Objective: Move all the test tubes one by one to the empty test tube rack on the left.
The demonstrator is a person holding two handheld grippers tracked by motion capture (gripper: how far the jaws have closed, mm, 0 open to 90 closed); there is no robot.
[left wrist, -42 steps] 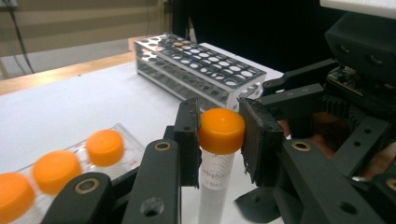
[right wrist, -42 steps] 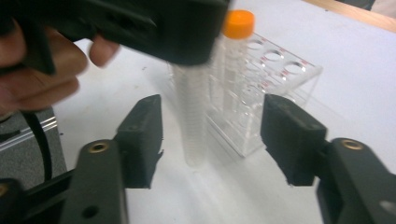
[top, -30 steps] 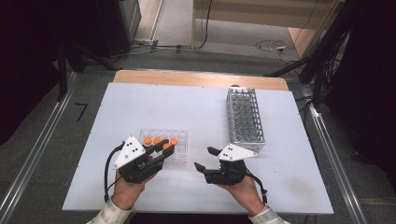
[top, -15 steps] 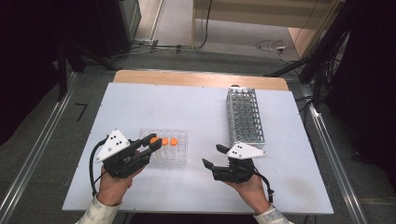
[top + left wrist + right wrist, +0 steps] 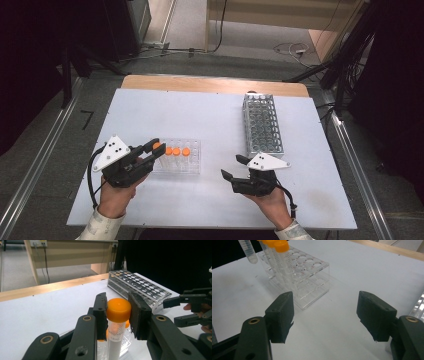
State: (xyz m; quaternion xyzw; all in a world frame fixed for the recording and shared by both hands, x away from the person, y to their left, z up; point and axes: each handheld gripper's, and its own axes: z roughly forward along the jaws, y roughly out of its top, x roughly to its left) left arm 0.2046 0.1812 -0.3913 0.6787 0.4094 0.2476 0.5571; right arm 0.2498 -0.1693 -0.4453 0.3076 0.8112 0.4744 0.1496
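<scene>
On the white table (image 5: 150,107), near the person's left hand, a clear plastic rack (image 5: 192,162) stands with orange-capped tubes (image 5: 176,151) upright in its far row. The left gripper (image 5: 156,150) sits at the left end of this rack, its jaws clamped on one orange-capped tube (image 5: 118,315). In the left gripper view, both pads press against the sides of the orange cap, and the tube body hangs straight down between the jaws, with printed marks visible on its clear upper part and a white lower part. In the right gripper view, the bottom tip of that tube (image 5: 248,251) hangs above the table, just beside the rack's outer corner and clear of the holes. The tube is upright.

The right gripper (image 5: 232,167) is held low over the table to the right of the clear rack, well apart from it. Its jaws stand wide, with bare table surface between them in the right gripper view. It touches nothing.

A metal rack (image 5: 262,125) with many round holes lies on the right half of the table, beyond the right gripper. Its long side runs away from the person.

A wooden strip (image 5: 215,85) borders the far edge of the table.
</scene>
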